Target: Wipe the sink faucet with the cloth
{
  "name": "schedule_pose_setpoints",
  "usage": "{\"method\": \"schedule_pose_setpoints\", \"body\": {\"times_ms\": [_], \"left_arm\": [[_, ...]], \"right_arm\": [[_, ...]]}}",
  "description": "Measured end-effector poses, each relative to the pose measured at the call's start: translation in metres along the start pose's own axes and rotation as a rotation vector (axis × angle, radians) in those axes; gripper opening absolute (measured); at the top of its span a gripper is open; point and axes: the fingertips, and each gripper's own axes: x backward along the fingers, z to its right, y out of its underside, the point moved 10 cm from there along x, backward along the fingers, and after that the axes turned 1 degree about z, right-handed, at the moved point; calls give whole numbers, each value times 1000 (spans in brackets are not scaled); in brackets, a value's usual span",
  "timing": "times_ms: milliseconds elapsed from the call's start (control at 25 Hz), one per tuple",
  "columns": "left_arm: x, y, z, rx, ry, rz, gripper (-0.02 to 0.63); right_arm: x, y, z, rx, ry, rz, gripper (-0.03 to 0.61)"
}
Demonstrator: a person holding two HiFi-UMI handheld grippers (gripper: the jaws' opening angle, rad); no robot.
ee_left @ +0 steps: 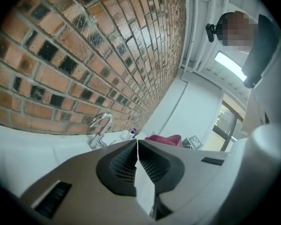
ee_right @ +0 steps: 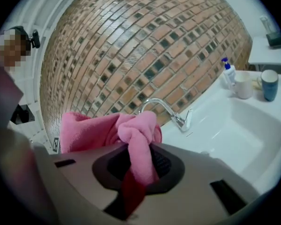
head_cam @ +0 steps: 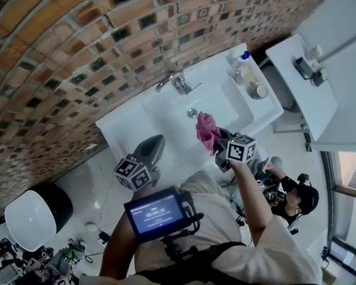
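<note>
A chrome faucet (head_cam: 177,81) stands at the back of the white sink (head_cam: 225,108), against the brick wall; it also shows as the faucet (ee_right: 171,112) in the right gripper view and the faucet (ee_left: 99,128) in the left gripper view. My right gripper (head_cam: 221,140) is shut on a pink cloth (head_cam: 206,130), held over the basin's front edge, short of the faucet. The cloth (ee_right: 131,137) bunches between the jaws. My left gripper (head_cam: 153,148) hovers at the sink's front left, jaws shut and empty (ee_left: 136,146).
A spray bottle (head_cam: 242,64), a white cup (ee_right: 243,86) and a blue cup (ee_right: 269,84) stand on the sink's right rim. A drain (head_cam: 191,112) sits in the basin. A white shelf (head_cam: 302,82) is to the right. Another person (head_cam: 291,198) crouches on the floor nearby.
</note>
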Motion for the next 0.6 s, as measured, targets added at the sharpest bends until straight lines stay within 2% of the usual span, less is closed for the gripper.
{"method": "schedule_pose_setpoints", "body": {"times_ms": [200,600], "left_arm": [[27,-9,-9,-38,-20,49,0],[47,-11,-22,-61,-54,77,0]], "right_arm": [[-4,5,-33,77,-26,33,63],[-6,5,-60,259,27,8,63]]}}
